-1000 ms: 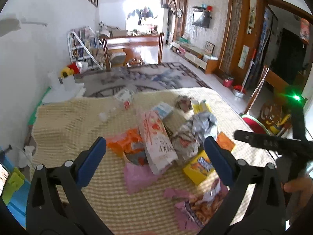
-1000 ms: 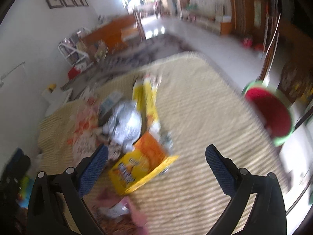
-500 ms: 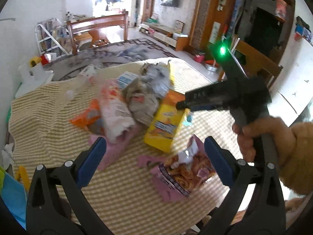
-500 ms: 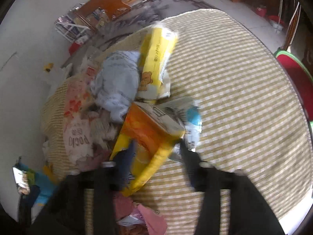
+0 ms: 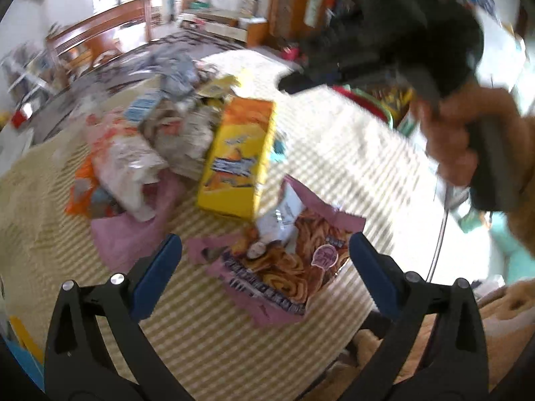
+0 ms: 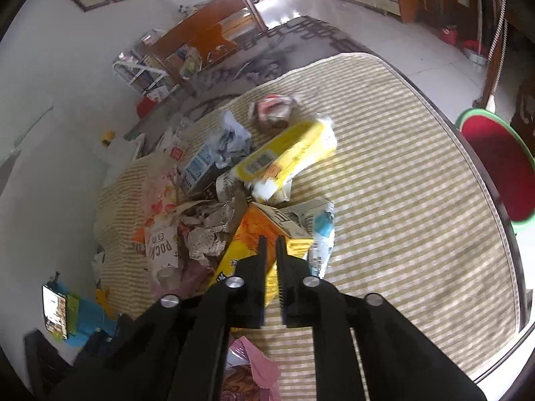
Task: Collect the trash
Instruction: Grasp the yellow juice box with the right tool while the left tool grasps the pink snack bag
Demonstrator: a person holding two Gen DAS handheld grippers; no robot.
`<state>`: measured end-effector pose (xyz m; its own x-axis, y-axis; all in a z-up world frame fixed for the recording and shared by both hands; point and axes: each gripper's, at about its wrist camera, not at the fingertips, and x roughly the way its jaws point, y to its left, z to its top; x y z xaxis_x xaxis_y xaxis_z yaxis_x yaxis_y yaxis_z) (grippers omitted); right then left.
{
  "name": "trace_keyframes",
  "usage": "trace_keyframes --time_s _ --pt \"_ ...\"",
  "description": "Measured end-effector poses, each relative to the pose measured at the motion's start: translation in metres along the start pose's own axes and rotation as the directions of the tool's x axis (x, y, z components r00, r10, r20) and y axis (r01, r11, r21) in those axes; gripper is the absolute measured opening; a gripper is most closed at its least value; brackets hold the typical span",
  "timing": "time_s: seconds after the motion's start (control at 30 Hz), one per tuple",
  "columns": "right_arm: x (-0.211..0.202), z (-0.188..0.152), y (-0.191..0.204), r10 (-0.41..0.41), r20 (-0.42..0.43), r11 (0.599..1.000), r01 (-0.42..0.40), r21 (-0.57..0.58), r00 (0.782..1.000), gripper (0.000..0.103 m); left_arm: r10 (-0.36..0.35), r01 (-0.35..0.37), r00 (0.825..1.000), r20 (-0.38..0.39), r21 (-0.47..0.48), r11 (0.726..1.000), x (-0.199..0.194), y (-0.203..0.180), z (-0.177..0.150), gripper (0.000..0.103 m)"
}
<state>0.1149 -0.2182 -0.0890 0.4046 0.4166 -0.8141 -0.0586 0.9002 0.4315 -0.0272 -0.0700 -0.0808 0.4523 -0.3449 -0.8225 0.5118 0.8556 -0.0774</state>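
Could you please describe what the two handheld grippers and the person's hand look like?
Both the left gripper and right gripper have black scissor-like frames with silver rivets; the left's pads are blue. The right hand is bare, with a fuzzy tan sleeve.

Rectangular yellow-and-orange cardboard snack box [image 5: 238,155] lies flat on the striped cloth, long axis running away, near end beside the torn pink foil snack bag [image 5: 284,260], which is splayed open and flat. Crumpled grey-white paper wads [image 6: 209,230] pile left of the box. Long yellow plastic wrapper [image 6: 284,157] lies diagonally behind it.
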Motion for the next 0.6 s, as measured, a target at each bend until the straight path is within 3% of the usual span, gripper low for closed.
trace_keyframes --time_s 0.03,0.07,0.2,0.27,0.33,0.47,0.6 --pt "-0.002 -0.001 -0.002 -0.001 0.005 1.000 0.001 0.014 1.000 0.045 0.006 -0.006 1.000 -0.011 0.030 1.000 0.007 -0.006 0.002 0.098" --pt "-0.004 -0.002 -0.005 0.000 0.012 1.000 0.000 0.023 1.000 0.051 0.007 -0.006 1.000 -0.016 0.050 0.999 0.012 -0.009 0.004 0.098" --pt "-0.006 -0.006 -0.004 -0.005 0.009 1.000 0.005 0.020 1.000 0.057 0.033 -0.028 0.999 -0.037 0.128 0.991 0.032 -0.019 0.011 0.095" --pt "-0.006 -0.006 0.000 -0.004 0.002 1.000 0.004 0.015 1.000 0.062 0.014 -0.004 0.998 -0.065 0.153 0.988 0.043 -0.022 0.011 0.050" --pt "-0.005 -0.007 0.005 0.005 -0.009 1.000 -0.005 0.015 1.000 0.063 0.016 -0.009 0.998 -0.053 0.126 0.992 0.037 -0.017 0.013 0.031" --pt "0.005 -0.012 0.014 0.001 -0.036 1.000 0.000 0.017 0.999 0.068 -0.013 0.013 0.999 -0.035 -0.010 1.000 0.017 0.012 0.008 0.012" --pt "0.032 -0.020 0.029 -0.032 -0.099 0.999 0.033 0.003 0.995 0.068 0.025 -0.026 1.000 -0.012 -0.153 0.988 -0.005 0.046 -0.008 0.010"
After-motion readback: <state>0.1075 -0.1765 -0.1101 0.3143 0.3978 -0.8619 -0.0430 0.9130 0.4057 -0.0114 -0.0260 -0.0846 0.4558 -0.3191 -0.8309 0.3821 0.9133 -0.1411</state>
